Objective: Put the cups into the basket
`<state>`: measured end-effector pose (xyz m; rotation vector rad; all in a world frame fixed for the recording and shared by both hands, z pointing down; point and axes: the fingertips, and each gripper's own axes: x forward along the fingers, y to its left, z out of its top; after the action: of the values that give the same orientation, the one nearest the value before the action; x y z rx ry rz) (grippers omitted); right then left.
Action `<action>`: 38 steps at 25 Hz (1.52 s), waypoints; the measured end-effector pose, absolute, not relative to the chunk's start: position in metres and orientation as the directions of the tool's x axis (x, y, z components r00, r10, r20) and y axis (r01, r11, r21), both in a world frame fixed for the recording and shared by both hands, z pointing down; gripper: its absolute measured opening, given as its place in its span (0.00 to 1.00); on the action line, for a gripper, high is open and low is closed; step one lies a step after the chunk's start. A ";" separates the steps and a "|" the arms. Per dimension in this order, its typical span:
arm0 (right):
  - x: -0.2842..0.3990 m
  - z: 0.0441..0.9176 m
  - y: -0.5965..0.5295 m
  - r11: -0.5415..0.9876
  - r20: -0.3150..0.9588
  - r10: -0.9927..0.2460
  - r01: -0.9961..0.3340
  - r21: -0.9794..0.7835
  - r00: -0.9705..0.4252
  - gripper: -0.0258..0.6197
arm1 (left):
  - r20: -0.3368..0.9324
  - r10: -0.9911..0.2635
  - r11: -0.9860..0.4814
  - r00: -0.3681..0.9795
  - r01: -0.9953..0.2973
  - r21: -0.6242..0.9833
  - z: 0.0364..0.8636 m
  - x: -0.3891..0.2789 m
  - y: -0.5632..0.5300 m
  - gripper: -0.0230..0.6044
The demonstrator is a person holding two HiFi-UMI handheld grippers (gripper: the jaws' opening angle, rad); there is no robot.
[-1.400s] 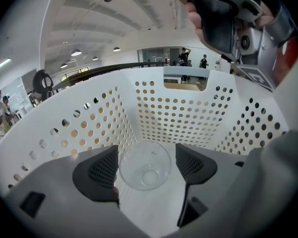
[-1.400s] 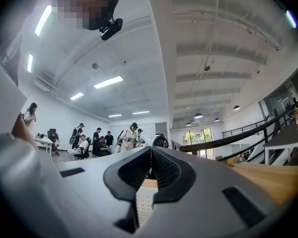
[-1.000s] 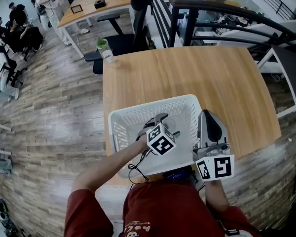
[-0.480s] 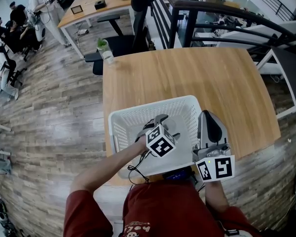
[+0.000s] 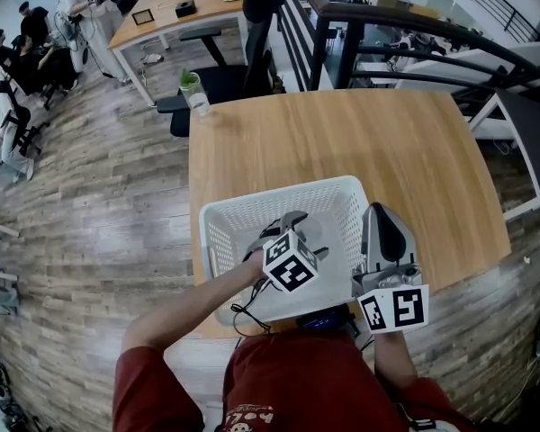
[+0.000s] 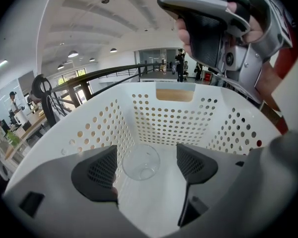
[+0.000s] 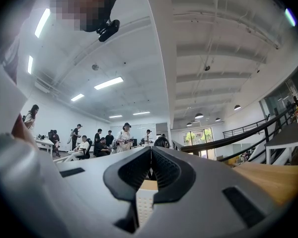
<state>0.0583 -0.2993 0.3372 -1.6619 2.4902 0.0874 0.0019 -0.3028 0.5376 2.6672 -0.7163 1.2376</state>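
over the last second the left gripper (image 6: 146,165) has eased a touch back toward the person, toward the lower left of the head view; little else has moved. its claw is released, jaws spread wide, and the small clear glass cup (image 6: 140,161) sits free on the floor of the white perforated plastic basket (image 5: 279,190), just beyond the jaws and touching neither. its mouth faces the camera as a ring with the base inside it, so i cannot tell whether it stands upright or lies on its side. this reads as a cup delivered and let go, with the left hand backing out. no second cup shows in any view, so this part of the task looks near its end.

the right gripper (image 7: 151,172) is clenched with nothing between its jaws. it is held just off the basket's right wall, at the lower right of the head view.

the basket stands at the near edge of a pale wooden table (image 5: 342,133). a clear bottle with something green in it (image 5: 191,88) stands at the table's upper left corner, well apart from the basket. past it are a black office chair (image 5: 220,79), a grey-brown plank floor (image 5: 99,196), a second desk with people around it at the upper left, and a black railing (image 5: 414,16) across the upper right.
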 end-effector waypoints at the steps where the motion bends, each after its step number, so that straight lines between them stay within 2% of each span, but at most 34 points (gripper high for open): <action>1: 0.058 0.336 -0.299 0.387 -0.154 -0.913 -0.922 -0.032 -0.378 0.06 | 0.744 -0.371 -0.882 0.556 -0.462 -0.095 0.536 0.002 -0.302 0.61; 21: 0.057 0.335 -0.299 0.389 -0.153 -0.912 -0.921 -0.027 -0.381 0.06 | 0.679 -0.417 -0.867 0.605 -0.489 -0.097 0.499 0.004 -0.297 0.60; 23: 0.057 0.336 -0.299 0.388 -0.151 -0.912 -0.921 -0.028 -0.380 0.06 | 0.658 -0.442 -0.854 0.610 -0.511 -0.099 0.493 0.003 -0.301 0.51; 28: 0.056 0.337 -0.299 0.392 -0.141 -0.912 -0.919 -0.029 -0.385 0.06 | 0.613 -0.491 -0.826 0.619 -0.554 -0.103 0.481 0.000 -0.308 0.42; 35: 0.054 0.340 -0.299 0.397 -0.139 -0.910 -0.917 -0.031 -0.389 0.06 | 0.604 -0.552 -0.778 0.575 -0.616 -0.124 0.481 -0.009 -0.316 0.07; 38: 0.055 0.341 -0.298 0.396 -0.140 -0.911 -0.917 -0.032 -0.389 0.06 | 0.608 -0.545 -0.778 0.578 -0.619 -0.109 0.483 -0.010 -0.313 0.05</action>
<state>0.0549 -0.2982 0.3409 -1.6536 2.5098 0.0760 -0.0096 -0.3131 0.4825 2.6867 -0.9957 0.9746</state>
